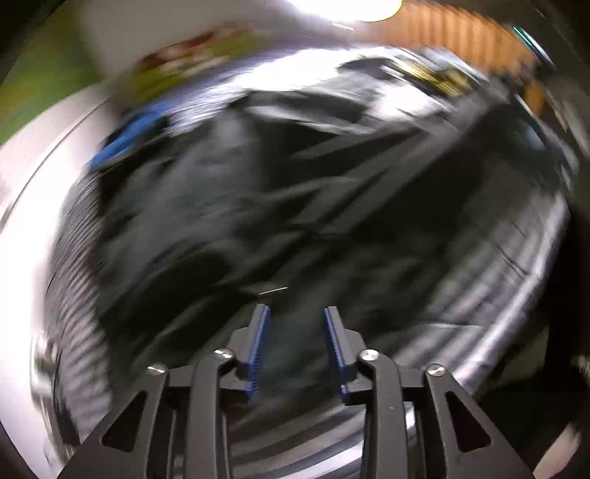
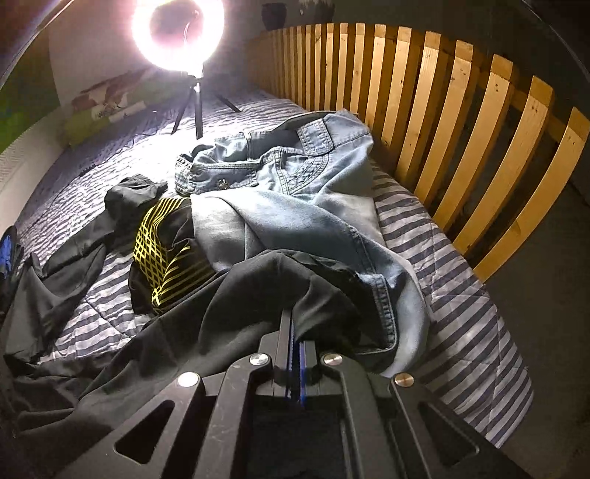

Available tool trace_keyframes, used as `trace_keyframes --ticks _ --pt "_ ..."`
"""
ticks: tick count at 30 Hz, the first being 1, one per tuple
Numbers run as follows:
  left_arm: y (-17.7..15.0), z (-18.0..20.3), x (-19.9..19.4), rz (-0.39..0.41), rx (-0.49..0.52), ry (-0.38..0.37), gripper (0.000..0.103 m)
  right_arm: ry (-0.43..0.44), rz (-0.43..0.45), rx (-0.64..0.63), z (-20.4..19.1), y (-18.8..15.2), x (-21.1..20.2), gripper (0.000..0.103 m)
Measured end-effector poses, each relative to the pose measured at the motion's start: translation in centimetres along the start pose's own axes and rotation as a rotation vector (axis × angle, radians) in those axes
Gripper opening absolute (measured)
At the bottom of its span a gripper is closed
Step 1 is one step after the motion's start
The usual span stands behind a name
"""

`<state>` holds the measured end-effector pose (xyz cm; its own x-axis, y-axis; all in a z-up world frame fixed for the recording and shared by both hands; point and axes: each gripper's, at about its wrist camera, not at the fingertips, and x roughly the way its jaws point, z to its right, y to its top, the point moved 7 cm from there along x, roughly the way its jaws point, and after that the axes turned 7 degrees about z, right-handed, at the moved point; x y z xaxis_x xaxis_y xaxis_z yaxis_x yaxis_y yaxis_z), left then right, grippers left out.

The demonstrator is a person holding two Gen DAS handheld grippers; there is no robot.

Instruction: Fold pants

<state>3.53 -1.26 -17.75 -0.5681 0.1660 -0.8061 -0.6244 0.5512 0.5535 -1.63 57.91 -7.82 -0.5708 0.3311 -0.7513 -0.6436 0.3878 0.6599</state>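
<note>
- Left claw (image 1: pixel 295 313): fingers apart, blue ribbed pads (image 1: pixel 260 346) facing each other across a clear gap. Nothing pinched between them.
- The left wrist view is heavily motion-blurred. Below the left claw is dark cloth, most likely the black pants (image 1: pixel 228 206), spread over the striped bedspread (image 1: pixel 490 258). Can't tell whether the pads touch the cloth.
- A blue patch shows at the upper left of that blurred view; can't tell what it is.
- Right claw (image 2: pixel 295 328): fingers pressed together, clamped on a fold of the black pants (image 2: pixel 236 313). The cloth rises into a ridge right at the fingertips and drapes away to both sides.
- The black pants lie across the near part of the bed, running off to the left, with one section stretched out flat over the stripes toward the left edge.
- Light blue jeans (image 2: pixel 287 206) lie crumpled behind the black pants, waistband and button toward the lamp. One jeans leg (image 2: pixel 391 306) runs down on the right and touches the black cloth just beside the right claw.
- A black garment with a yellow grid print (image 2: pixel 162 254) sits left of the jeans, partly tucked under them.
- Ring light (image 2: pixel 177 33) on a small tripod (image 2: pixel 197 107) stands on the bed at the far end, lit, glare strong.
- Wooden slat rail (image 2: pixel 442 110) runs along the right side of the bed.
- Green and white pillow (image 2: pixel 103 110) against the wall at the far left.
</note>
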Motion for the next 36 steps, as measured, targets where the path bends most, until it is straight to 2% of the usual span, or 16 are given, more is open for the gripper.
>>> trace_keyframes --ticks 2,5,6,7,8,9,11,16,19,23,25,27,28,31,34,36 --pt "0.5 2.6 1.3 -0.029 0.081 -0.014 0.055 0.003 0.001 -0.002 0.0 0.1 0.0 0.002" --pt "0.4 3.9 4.2 -0.075 0.171 0.029 0.059 0.011 0.002 -0.005 0.0 0.1 -0.2 0.002" --pt "0.6 3.7 4.8 -0.071 0.167 0.038 0.056 0.014 0.000 -0.007 0.1 0.1 -0.2 0.002" --pt "1.2 3.4 5.0 -0.061 0.123 0.019 0.045 0.017 -0.003 -0.010 0.2 0.0 -0.3 0.002" --pt "1.2 3.0 5.4 -0.075 0.094 0.014 0.013 0.019 -0.004 -0.013 0.3 0.0 -0.4 0.002" --pt "1.4 2.8 5.7 -0.079 0.082 0.039 0.009 0.025 -0.006 -0.015 0.4 0.0 -0.5 0.002" --pt "1.6 3.2 5.4 -0.073 0.144 0.084 0.006 0.043 -0.007 -0.009 0.6 0.0 -1.0 0.002" --pt "2.5 3.4 0.7 -0.044 0.101 -0.015 0.006 0.088 0.006 -0.019 1.8 0.7 -3.9 0.002" --pt "2.7 3.2 -3.2 -0.020 0.075 -0.081 0.006 0.135 0.017 0.030 3.5 0.6 -6.5 0.002" --pt "0.8 4.4 -4.4 -0.086 0.035 -0.208 0.011 0.105 -0.028 -0.016 4.5 -2.3 -7.2 0.002" --pt "-0.4 4.4 -3.7 -0.149 0.011 -0.213 0.019 0.097 -0.118 -0.084 4.5 -4.9 -6.1 0.003" --pt "-0.5 3.8 -3.7 -0.145 -0.025 -0.214 0.023 0.077 -0.195 -0.099 5.3 -7.1 -5.6 0.004" --pt "-0.1 2.8 -4.0 -0.122 -0.055 -0.209 0.023 0.066 -0.197 -0.097 5.6 -7.6 -5.7 0.005" --pt "1.6 -0.2 -4.8 -0.067 -0.111 -0.154 0.027 0.019 -0.146 -0.112 6.5 -7.3 -7.3 0.008" --pt "3.6 -3.8 -4.8 -0.026 -0.171 -0.089 0.028 0.006 -0.083 -0.167 4.5 -5.5 -8.9 0.010" --pt "5.3 -7.1 -4.5 0.005 -0.243 -0.052 0.028 0.036 -0.032 -0.197 1.9 -3.7 -10.0 0.013"
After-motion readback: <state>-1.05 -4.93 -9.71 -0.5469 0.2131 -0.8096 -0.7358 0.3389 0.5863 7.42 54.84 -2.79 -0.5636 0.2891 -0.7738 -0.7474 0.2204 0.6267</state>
